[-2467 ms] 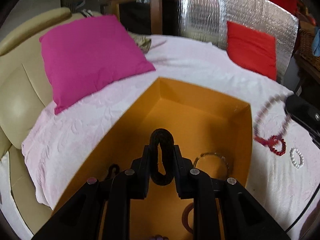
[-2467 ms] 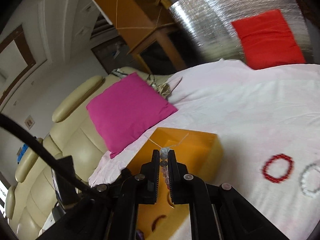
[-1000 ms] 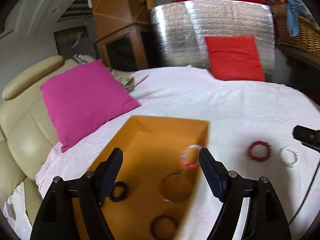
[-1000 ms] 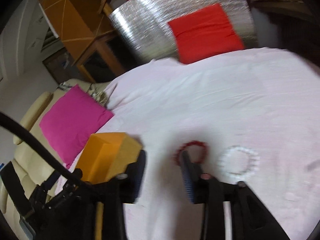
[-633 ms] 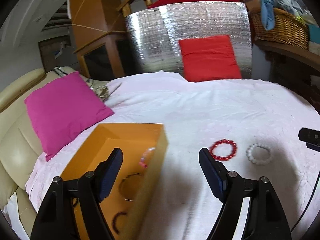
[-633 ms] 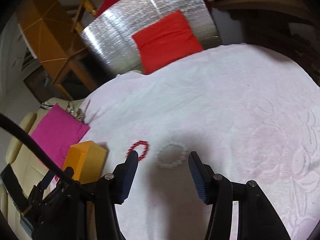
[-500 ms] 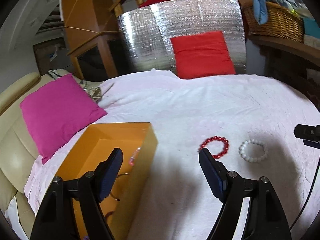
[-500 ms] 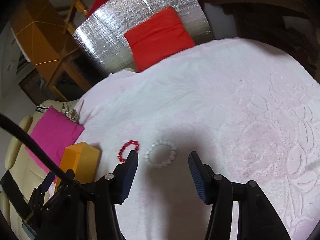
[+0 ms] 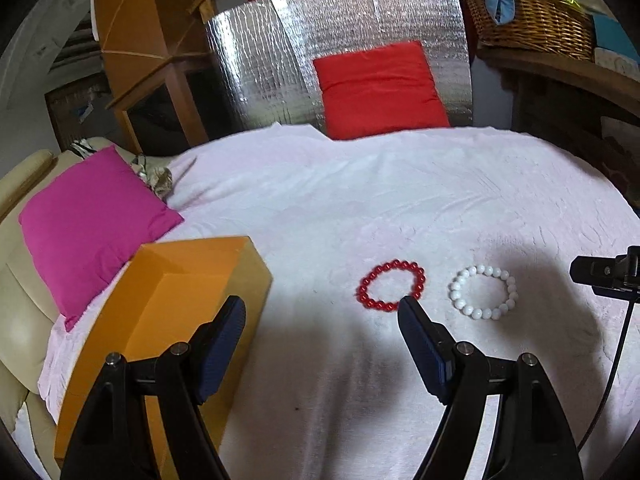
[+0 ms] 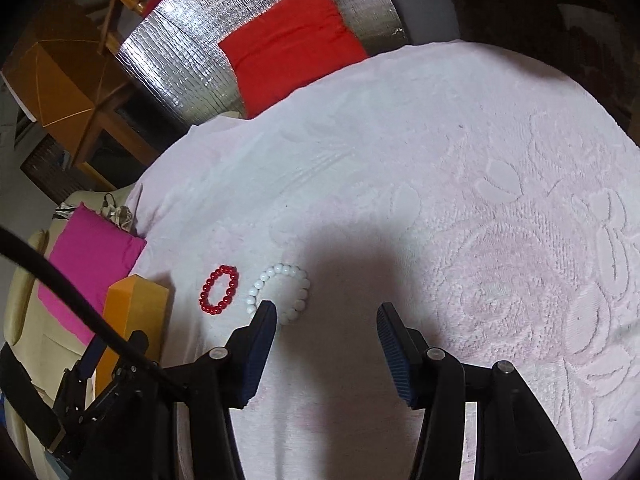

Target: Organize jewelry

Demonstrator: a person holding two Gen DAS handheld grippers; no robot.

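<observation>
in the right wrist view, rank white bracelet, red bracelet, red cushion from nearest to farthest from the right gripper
1. white bracelet, just past the right gripper's left fingertip
2. red bracelet, beside it, further left
3. red cushion, far back against the silver panel

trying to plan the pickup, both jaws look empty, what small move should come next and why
Probably ease the left gripper forward and a little right, so its open jaws straddle the red bead bracelet. That bracelet lies flat on the pink bedspread, just past the left gripper's right-hand jaw tip, outside the orange box. The right gripper, also open and empty, sits nearer the white bead bracelet.
</observation>
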